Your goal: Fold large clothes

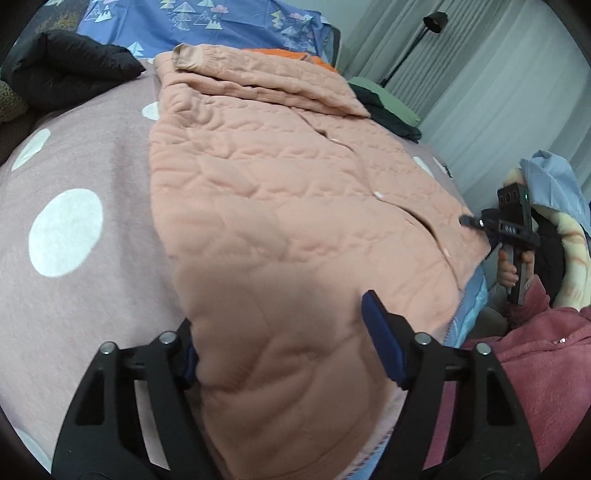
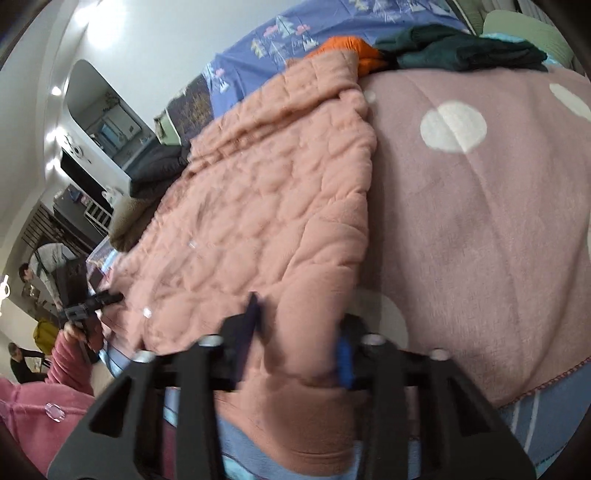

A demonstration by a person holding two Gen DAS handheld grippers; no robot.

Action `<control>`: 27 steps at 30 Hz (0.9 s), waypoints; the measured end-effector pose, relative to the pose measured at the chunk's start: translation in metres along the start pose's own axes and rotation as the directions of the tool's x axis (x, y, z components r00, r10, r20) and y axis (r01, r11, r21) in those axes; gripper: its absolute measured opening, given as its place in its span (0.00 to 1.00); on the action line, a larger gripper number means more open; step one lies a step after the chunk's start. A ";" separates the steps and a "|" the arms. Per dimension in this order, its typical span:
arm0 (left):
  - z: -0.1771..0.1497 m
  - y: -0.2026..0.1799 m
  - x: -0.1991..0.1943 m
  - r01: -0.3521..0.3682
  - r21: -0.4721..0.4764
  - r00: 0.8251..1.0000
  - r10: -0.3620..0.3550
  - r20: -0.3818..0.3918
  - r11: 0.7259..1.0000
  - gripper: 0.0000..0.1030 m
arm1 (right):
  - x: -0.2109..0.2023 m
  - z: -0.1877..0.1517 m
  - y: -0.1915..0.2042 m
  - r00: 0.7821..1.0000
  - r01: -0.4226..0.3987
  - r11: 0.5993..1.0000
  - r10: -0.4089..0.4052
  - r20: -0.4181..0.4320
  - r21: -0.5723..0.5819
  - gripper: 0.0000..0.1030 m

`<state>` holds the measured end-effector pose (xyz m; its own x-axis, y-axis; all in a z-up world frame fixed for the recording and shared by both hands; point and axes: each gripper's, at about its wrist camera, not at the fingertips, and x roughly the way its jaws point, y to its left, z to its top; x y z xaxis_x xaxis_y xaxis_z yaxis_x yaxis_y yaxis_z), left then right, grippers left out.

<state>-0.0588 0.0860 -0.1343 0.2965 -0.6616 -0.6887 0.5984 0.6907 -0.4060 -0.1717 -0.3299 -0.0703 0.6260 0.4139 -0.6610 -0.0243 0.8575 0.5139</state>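
Note:
A peach quilted jacket [image 1: 280, 177] lies spread on a pink blanket with white dots [image 1: 92, 177], front up with its snap placket showing. My left gripper [image 1: 284, 343] has its jaws wide apart around the jacket's near hem corner, which bulges between the blue pads [image 1: 380, 343]. My right gripper [image 2: 295, 336] straddles the other hem corner of the jacket [image 2: 266, 206], jaws apart with cloth between them. The right gripper also shows in the left wrist view [image 1: 472, 220] at the jacket's right edge. The left gripper shows in the right wrist view [image 2: 107, 297] at the jacket's left edge.
A black garment [image 1: 70, 74] lies at the far left of the bed. Dark green clothes [image 2: 461, 51] and an orange item [image 2: 354, 48] lie beyond the jacket. A blue patterned sheet [image 1: 207, 26] covers the far end. A floor lamp [image 1: 424, 37] and curtains stand to the right.

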 end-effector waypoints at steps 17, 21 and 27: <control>-0.004 -0.002 0.002 -0.017 -0.092 0.999 0.020 0.035 0.996 0.36 | 0.019 -0.013 0.012 0.994 -0.081 0.994 0.086 -0.068 0.074 0.12; 0.016 -0.006 -0.019 0.043 -0.138 0.990 -0.024 0.138 0.990 0.20 | -0.014 0.017 0.030 0.981 -0.184 0.980 0.178 0.080 0.077 0.09; 0.043 -0.052 -0.081 -0.020 0.006 0.942 0.017 0.335 1.000 0.12 | -0.081 0.047 0.060 0.941 -0.213 0.977 0.210 0.266 -0.016 0.08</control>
<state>-0.0824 0.0909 -0.0316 0.5388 -0.7093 -0.4545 0.5969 0.7022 -0.3882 -0.1874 -0.3264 0.0401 0.7909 0.4881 -0.3690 -0.1698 0.7544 0.6341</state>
